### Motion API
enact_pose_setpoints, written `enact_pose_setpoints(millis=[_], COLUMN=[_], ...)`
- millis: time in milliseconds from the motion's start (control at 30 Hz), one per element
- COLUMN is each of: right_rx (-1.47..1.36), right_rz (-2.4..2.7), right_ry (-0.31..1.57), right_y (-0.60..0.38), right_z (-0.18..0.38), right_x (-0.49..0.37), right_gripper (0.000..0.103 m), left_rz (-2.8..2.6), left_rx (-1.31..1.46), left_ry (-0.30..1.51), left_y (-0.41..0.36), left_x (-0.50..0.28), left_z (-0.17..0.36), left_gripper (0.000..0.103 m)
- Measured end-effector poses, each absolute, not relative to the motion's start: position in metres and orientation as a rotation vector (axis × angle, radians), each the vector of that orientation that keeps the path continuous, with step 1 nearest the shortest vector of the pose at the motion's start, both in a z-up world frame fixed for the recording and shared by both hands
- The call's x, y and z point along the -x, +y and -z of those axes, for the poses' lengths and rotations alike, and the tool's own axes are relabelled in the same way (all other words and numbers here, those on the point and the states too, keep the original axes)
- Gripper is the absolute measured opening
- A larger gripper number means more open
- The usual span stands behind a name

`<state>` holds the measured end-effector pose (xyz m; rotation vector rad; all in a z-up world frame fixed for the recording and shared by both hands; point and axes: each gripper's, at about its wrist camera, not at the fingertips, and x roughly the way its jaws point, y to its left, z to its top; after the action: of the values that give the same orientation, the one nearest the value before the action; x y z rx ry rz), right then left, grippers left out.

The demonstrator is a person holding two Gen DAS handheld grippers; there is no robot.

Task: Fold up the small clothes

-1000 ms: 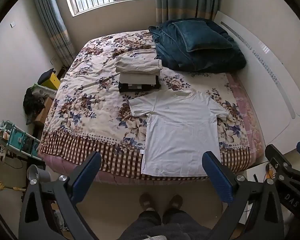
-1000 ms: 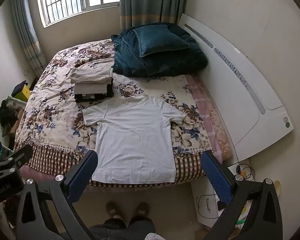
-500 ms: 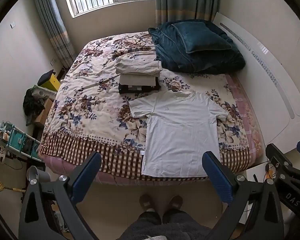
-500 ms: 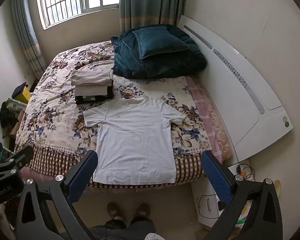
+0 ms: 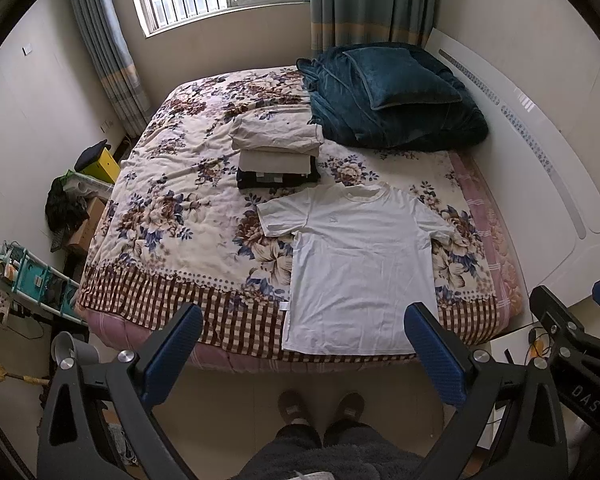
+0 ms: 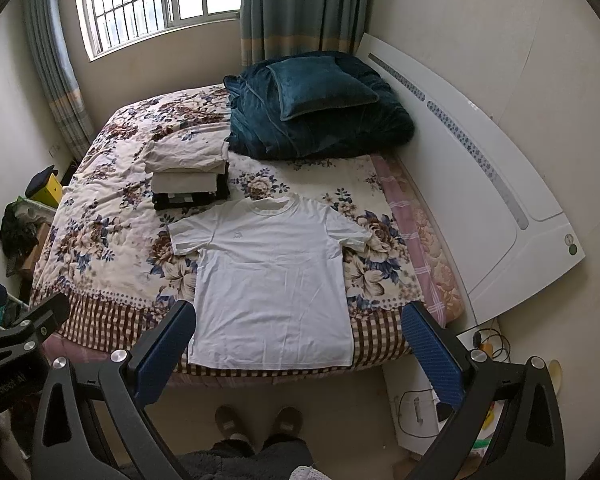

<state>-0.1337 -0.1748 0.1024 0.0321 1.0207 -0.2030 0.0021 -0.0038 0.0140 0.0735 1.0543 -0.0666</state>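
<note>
A white T-shirt (image 5: 360, 264) lies flat and face up on the near right part of the floral bed, hem at the bed's front edge; it also shows in the right wrist view (image 6: 272, 280). My left gripper (image 5: 304, 344) is open and empty, held high above the floor in front of the bed. My right gripper (image 6: 300, 340) is open and empty at about the same height, to the right. A stack of folded clothes (image 5: 276, 152) sits behind the shirt's left sleeve, also seen in the right wrist view (image 6: 188, 172).
A dark teal blanket with a pillow (image 5: 392, 96) is piled at the head of the bed by the white headboard (image 6: 480, 176). The person's feet (image 5: 320, 404) stand at the bed's front edge. Clutter and a rack (image 5: 28, 276) fill the floor on the left.
Both grippers have drifted slightly; the bed and shirt sit a little lower in view. Nothing was gripped or moved on the bed.
</note>
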Motion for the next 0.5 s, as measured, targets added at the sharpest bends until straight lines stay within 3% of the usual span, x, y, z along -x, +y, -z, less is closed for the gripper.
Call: enact_pose_setpoints(millis=[500], right_rx=[-0.030], right_rz=[0.201], right_ry=[1.015], right_y=[-0.1715], right_z=[-0.1068], right_x=[0.1342], right_gripper=[0.103], left_rz=[0.066], left_rx=[-0.072], left_ry=[1.046], left_y=[-0.0032], left_x=[0.0008], left_z=[-0.0143], left_gripper=[0.103])
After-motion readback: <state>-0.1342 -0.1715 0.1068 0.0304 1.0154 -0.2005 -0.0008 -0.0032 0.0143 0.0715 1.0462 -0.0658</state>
